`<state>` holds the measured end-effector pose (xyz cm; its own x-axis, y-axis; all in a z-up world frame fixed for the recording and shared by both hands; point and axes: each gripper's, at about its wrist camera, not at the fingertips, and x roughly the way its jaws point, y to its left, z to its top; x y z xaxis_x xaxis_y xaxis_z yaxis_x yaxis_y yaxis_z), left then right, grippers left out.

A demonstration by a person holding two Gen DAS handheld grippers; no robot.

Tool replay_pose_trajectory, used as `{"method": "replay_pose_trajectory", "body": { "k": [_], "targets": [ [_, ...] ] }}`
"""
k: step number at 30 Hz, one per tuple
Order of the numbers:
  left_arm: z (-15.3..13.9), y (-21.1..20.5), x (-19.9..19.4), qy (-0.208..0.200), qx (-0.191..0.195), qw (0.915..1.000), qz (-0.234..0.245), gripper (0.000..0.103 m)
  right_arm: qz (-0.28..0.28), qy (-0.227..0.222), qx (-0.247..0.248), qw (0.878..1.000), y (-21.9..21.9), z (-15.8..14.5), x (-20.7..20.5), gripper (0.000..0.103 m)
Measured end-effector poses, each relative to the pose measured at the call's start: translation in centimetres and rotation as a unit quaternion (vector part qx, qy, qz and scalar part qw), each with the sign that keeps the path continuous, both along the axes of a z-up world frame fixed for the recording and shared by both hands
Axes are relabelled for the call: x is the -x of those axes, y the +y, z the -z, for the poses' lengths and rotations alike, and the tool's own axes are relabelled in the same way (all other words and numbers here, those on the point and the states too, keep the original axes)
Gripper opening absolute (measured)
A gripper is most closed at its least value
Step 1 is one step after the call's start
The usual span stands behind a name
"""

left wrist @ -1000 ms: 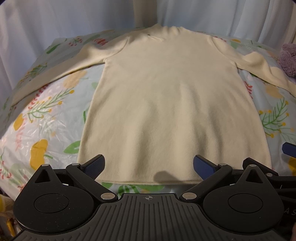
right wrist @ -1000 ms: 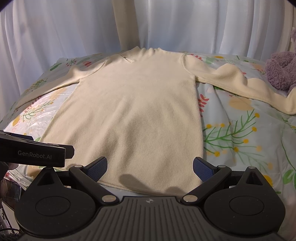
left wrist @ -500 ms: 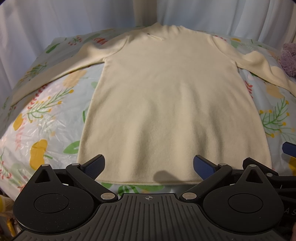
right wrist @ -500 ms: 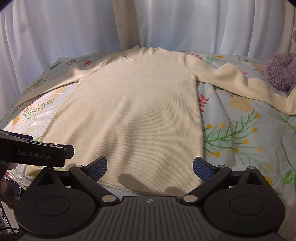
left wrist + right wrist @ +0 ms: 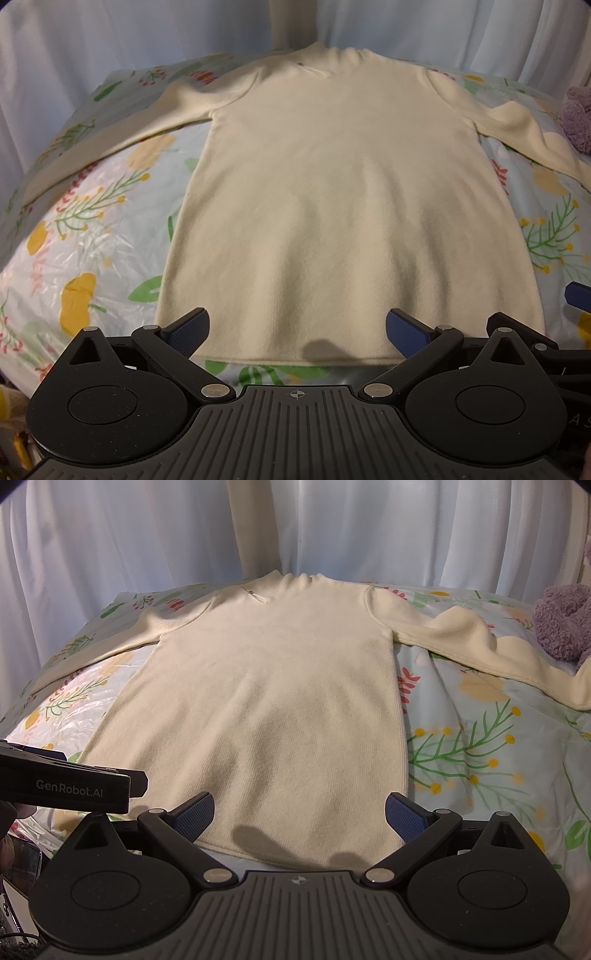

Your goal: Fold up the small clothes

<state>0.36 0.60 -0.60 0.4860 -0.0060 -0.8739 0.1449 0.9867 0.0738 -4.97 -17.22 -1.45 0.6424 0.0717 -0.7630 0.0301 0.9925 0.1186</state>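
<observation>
Blue-padded fingers (image 5: 406, 328) of the left gripper (image 5: 295, 328) are gaping wide with nothing between them, hovering at the hem of the cream sweater (image 5: 340, 206). Likewise the right gripper (image 5: 299, 812) is standing wide open and empty. That sweater is lying flat on the floral sheet (image 5: 480, 746), sleeves spread, a purple plush toy (image 5: 561, 624) sitting near the right sleeve.

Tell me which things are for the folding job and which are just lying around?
For the job:
- cream sweater, spread flat, not yet folded
- left claw, open
- right claw, open

Just lying around:
- purple fuzzy toy, beside the right sleeve
- flowery sheet underneath
- white curtains behind
</observation>
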Motion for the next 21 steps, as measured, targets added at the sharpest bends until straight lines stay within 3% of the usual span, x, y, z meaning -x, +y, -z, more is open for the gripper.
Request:
{"method": "replay_pose_trajectory", "body": {
  "k": [21],
  "targets": [
    [0.05,0.35,0.11,0.004,-0.001,1.0,-0.004,0.103,-0.002,-0.001,-0.001,1.0,0.45,0.15,0.18,0.099]
  ]
}}
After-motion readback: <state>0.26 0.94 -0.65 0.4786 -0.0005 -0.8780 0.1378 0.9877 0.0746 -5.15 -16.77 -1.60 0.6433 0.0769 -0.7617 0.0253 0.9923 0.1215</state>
